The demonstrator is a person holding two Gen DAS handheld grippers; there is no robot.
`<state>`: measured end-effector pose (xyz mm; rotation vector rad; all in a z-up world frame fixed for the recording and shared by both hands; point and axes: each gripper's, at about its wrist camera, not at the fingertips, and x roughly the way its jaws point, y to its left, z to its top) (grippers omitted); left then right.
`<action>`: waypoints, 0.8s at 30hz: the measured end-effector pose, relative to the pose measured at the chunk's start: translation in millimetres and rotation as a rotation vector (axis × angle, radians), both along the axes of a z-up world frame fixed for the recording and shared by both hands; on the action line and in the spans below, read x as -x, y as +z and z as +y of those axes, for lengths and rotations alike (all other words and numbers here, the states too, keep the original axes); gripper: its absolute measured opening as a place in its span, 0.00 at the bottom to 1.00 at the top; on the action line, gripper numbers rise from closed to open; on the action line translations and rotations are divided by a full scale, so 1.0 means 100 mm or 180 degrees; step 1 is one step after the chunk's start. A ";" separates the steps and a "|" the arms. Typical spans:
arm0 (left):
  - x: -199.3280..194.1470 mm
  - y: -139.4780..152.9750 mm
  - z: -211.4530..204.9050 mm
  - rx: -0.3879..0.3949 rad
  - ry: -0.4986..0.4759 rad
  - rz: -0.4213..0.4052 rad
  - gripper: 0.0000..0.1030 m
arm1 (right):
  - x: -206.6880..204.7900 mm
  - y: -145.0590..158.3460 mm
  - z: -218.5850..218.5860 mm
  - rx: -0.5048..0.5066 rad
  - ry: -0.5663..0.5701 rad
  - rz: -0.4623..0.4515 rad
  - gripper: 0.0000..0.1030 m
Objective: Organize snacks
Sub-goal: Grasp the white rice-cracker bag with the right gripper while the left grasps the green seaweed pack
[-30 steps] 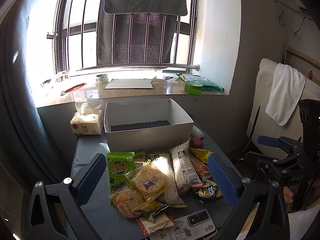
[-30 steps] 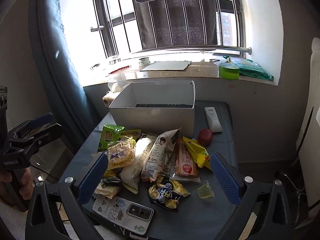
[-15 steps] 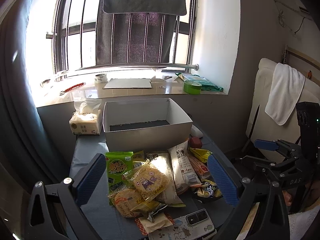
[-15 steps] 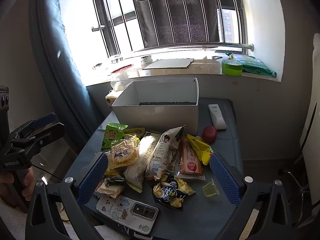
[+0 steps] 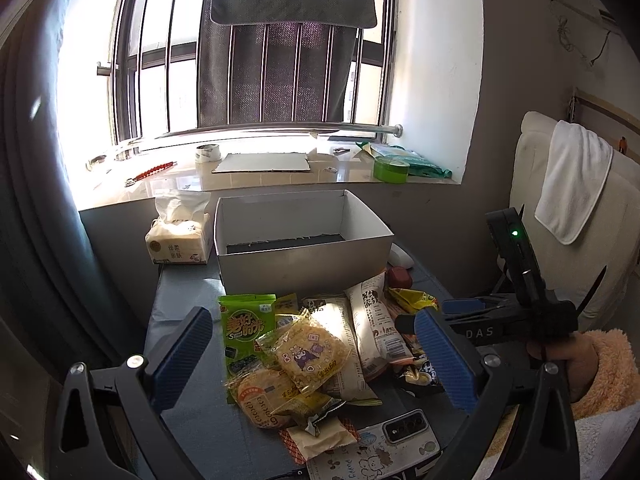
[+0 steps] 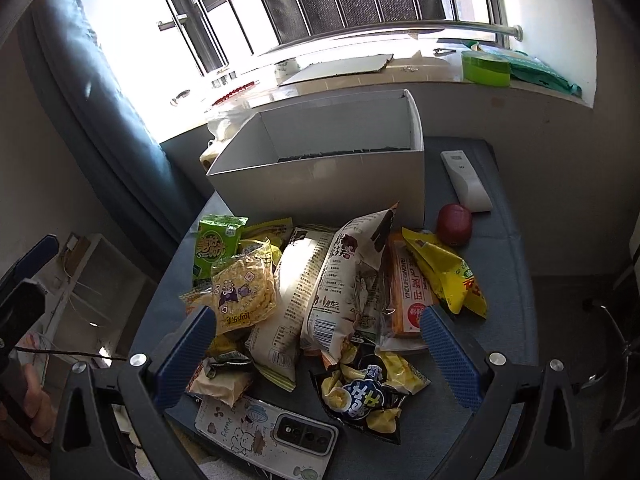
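Careful: both your right gripper (image 6: 316, 350) and left gripper (image 5: 310, 354) have wide, empty jaws; grabbing the heaped snack pile (image 6: 320, 280) could knock packets off the tabletop (image 6: 504, 320).

Black gripper (image 5: 312, 354) frames with blue ribbed pads, silver screws, seemingly "DAS" lettering, fuzzy orange sleeve (image 5: 608, 364)

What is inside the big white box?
The white box looks empty: only its bare white walls and a strip of dark bottom show. The front wall hides the rest of the floor, so something flat could lie there unseen.
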<state>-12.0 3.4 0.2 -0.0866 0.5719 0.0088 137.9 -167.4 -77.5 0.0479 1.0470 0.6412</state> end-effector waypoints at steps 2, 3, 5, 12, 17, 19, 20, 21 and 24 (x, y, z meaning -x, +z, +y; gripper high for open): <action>0.02 -0.03 0.06 0.0033 0.0035 0.0014 1.00 | -0.16 -0.19 0.05 -0.0065 -0.0036 0.0212 1.00; 0.02 -0.05 0.10 0.0063 0.0050 0.0033 1.00 | -0.24 -0.28 0.08 -0.0050 -0.0068 0.0292 1.00; 0.03 -0.08 0.17 0.0115 0.0093 0.0072 1.00 | -0.37 -0.45 0.15 0.0016 -0.0097 0.0408 0.95; -0.01 -0.18 0.26 0.0134 0.0172 0.0172 1.00 | -0.56 -0.80 0.39 0.0268 -0.0004 0.0632 0.52; -0.07 -0.24 0.29 0.0175 0.0170 0.0214 1.00 | -0.48 -0.68 0.29 0.0001 -0.0004 0.0545 0.42; -0.12 -0.28 0.33 0.0225 0.0170 0.0252 1.00 | -0.43 -0.54 0.22 -0.0047 0.0003 0.0422 0.41; -0.17 -0.31 0.36 0.0261 0.0161 0.0284 1.00 | -0.40 -0.47 0.18 -0.0072 0.0004 0.0347 0.41; -0.22 -0.35 0.38 0.0297 0.0148 0.0311 1.00 | -0.37 -0.39 0.14 -0.0110 0.0010 0.0285 0.41; -0.48 -0.53 0.51 0.0423 0.0159 0.0491 1.00 | -0.26 -0.17 0.00 -0.0284 0.0004 0.0167 0.41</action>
